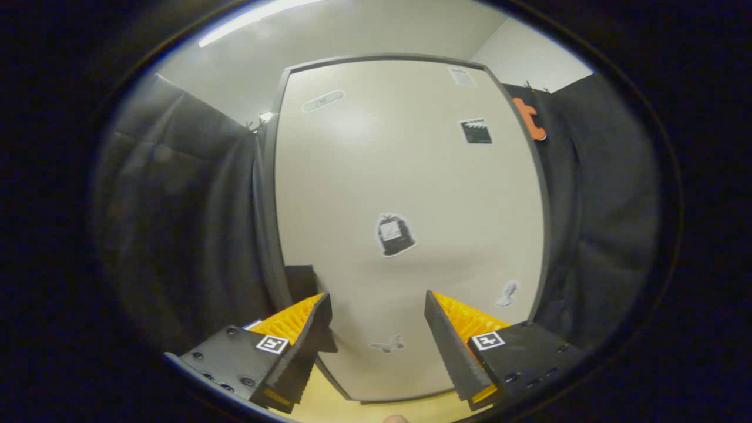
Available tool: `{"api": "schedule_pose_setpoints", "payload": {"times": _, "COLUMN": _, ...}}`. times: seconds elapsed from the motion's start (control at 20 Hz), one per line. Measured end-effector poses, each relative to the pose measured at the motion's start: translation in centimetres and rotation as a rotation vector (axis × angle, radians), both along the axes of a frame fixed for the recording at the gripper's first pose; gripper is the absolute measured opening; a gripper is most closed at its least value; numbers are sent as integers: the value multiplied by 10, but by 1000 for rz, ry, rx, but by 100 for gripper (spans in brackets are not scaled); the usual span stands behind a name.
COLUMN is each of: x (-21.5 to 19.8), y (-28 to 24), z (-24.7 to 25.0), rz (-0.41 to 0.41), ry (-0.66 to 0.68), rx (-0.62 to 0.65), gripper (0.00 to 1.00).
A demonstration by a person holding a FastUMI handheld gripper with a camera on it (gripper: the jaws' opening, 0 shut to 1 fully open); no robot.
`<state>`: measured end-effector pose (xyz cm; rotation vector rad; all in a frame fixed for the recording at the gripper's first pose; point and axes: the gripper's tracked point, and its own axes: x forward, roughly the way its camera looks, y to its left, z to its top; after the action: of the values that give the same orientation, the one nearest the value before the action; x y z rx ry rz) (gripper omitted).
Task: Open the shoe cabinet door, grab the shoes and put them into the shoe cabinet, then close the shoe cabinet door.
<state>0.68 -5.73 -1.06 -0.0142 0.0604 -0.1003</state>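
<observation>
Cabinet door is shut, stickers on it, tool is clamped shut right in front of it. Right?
Not quite. The tool is open, not clamped shut: the gripper view shows its two fingers spread wide apart with nothing between them. The rest holds: the cabinet door is shut, with stickers on its face, and the tool is right in front of it.

This is a staged recording booth, not a lived-in home. Dark cloth hangs in folds on the left and again on the right, curtaining off the space. Dead ahead stands a tall pale cabinet door in a dark frame, dotted with small stickers. Above the curtains, plain white walls and a ceiling with a long strip light. Down near, a strip of light wooden floor.
</observation>
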Motion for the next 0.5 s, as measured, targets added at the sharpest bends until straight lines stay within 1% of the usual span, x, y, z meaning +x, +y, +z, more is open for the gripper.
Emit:
{"api": "schedule_pose_setpoints", "payload": {"times": 0.2, "x": -22, "y": -84, "z": 24, "rz": -89, "ry": -46, "rx": -87, "gripper": 97}}
{"api": "schedule_pose_setpoints", "payload": {"times": 0.5, "x": -44, "y": -205, "z": 53, "rz": -152, "ry": -68, "rx": -179, "gripper": 97}}
